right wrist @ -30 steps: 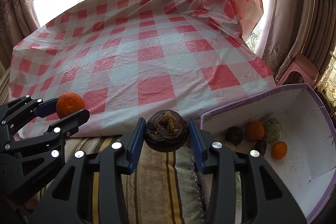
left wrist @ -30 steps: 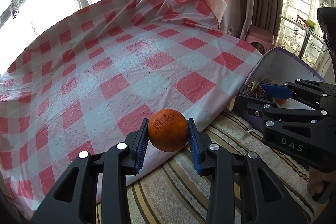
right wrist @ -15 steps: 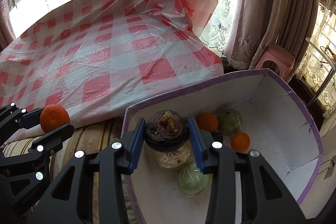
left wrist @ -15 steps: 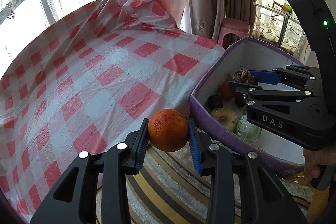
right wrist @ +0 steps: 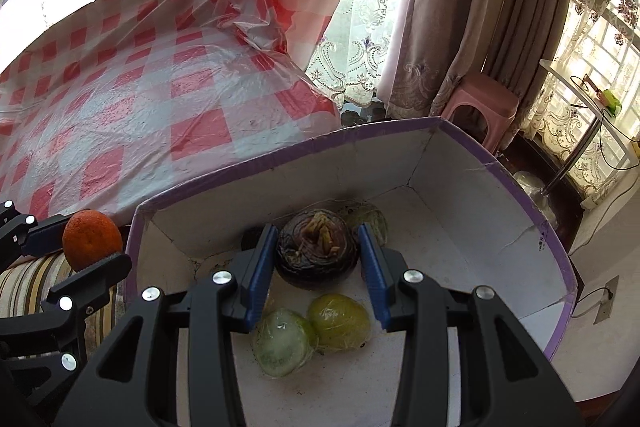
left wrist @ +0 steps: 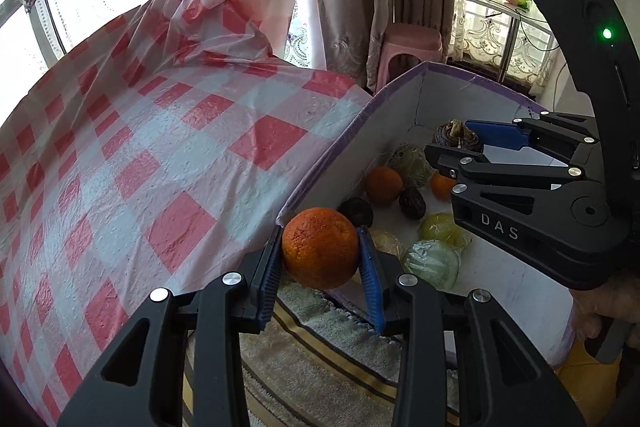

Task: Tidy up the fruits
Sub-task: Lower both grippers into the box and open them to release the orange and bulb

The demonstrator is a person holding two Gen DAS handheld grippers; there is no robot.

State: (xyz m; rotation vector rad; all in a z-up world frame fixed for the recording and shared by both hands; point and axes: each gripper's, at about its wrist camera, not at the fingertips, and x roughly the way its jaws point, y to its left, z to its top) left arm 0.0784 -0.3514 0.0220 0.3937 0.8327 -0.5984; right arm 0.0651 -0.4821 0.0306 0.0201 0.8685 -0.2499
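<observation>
My left gripper [left wrist: 319, 253] is shut on an orange [left wrist: 319, 247] and holds it at the near corner of the purple-rimmed white box [left wrist: 400, 83]. My right gripper [right wrist: 318, 251] is shut on a dark purple bulb-like fruit [right wrist: 317, 251] and holds it above the inside of the box [right wrist: 460, 195]. In the left wrist view the right gripper [left wrist: 460, 143] shows over the box with the dark fruit [left wrist: 456, 136]. In the right wrist view the left gripper [right wrist: 90, 241] shows at the left with the orange [right wrist: 92, 237].
Several fruits lie in the box: oranges [left wrist: 384, 183], dark ones [left wrist: 412, 202], wrapped green ones [right wrist: 338, 321]. A red-checked plastic sheet [left wrist: 160, 131] covers the surface to the left. A striped towel [left wrist: 320, 359] lies under the box. A pink stool [right wrist: 480, 103] stands behind.
Both grippers have moved right toward the box with their fruits. The right gripper is now further over the box; the left gripper has reached its near corner.
</observation>
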